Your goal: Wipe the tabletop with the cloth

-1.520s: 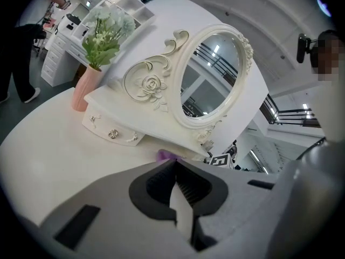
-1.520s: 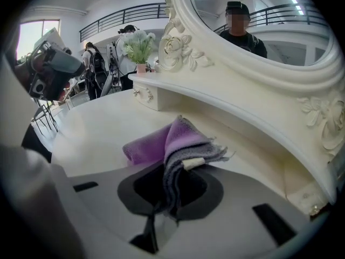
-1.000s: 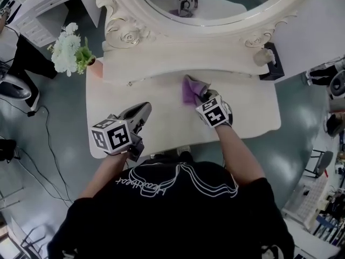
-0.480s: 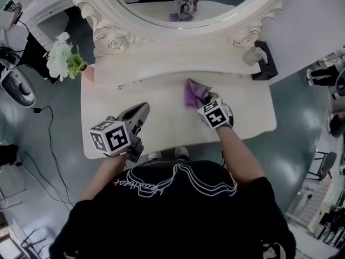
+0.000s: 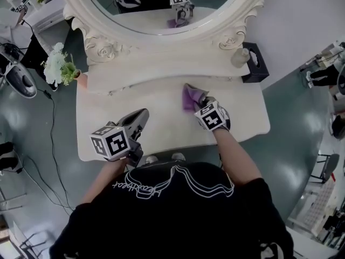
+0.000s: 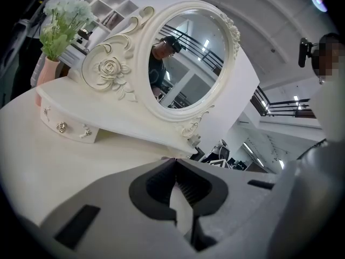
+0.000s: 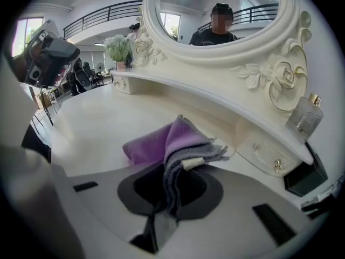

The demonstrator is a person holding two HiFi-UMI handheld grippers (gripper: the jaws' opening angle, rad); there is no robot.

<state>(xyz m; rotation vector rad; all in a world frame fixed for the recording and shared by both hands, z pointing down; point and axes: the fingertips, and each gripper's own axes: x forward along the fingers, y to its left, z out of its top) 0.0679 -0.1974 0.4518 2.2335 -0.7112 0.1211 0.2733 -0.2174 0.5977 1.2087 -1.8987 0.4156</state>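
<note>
A purple and grey cloth lies bunched on the cream tabletop, just in front of the mirror's shelf. My right gripper is shut on the cloth's near edge, and the free end rests on the table ahead of the jaws. My left gripper hovers over the table's front left part. Its jaws are shut with nothing between them.
An oval mirror in a carved cream frame stands at the back over a low drawer shelf. A pink vase of white flowers is at the back left. A glass bottle and a black tissue box stand at the back right.
The head view has drifted, so the table sits higher and further left in frame. Both grippers keep nearly the same places over the table; the cloth stays in the right gripper.
</note>
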